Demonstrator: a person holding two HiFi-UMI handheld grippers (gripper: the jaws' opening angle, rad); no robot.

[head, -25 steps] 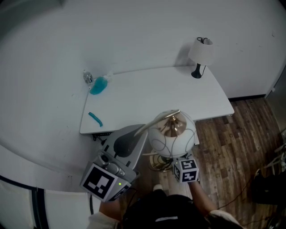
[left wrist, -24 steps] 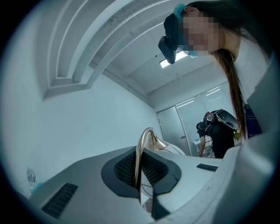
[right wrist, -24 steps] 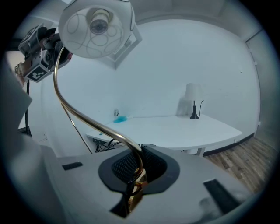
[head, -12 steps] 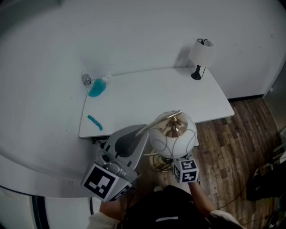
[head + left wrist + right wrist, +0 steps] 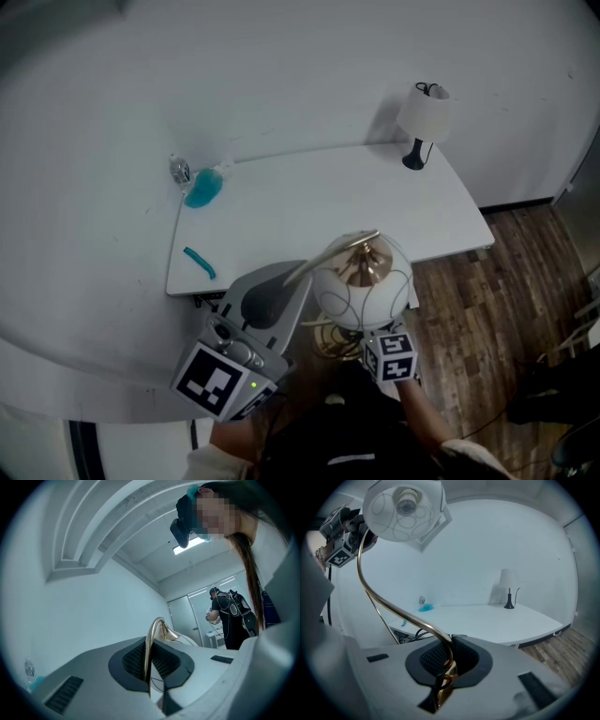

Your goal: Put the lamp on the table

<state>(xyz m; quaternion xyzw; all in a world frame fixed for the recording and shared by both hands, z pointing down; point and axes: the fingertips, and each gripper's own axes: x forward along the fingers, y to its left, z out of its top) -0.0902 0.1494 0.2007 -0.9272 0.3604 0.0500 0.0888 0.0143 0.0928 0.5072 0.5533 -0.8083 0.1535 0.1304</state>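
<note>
Off the near edge of the desk [image 5: 309,206], above the wooden floor [image 5: 487,309], the lamp [image 5: 361,281] is held in the air between two grippers, with no part of it on the desktop. It stands roughly upright, its long axis running from the round gold base [image 5: 330,342] at the bottom up to the shade. The thin gold stem climbs from the base, bends over in a wide arch and comes down into a gold cap on top of the shade. The shade is a white globe traced with thin looping lines. Its open mouth faces down, and the bulb shows inside it in the right gripper view.

The left hand-held gripper [image 5: 149,665] has its jaws closed on the upper stem, just left of the globe, with the gold tube pinched between its dark pads. The right hand-held gripper [image 5: 446,665] sits lower, beneath the globe, and its jaws are shut on the foot of the stem, where the tube meets a gold fitting.

On the desk's far right corner stands a small table lamp [image 5: 422,117] with a white shade and a black foot. At the far left corner lies a bottle [image 5: 202,180] of blue liquid. A small teal object [image 5: 199,262] lies near the left edge, well apart from both.
</note>
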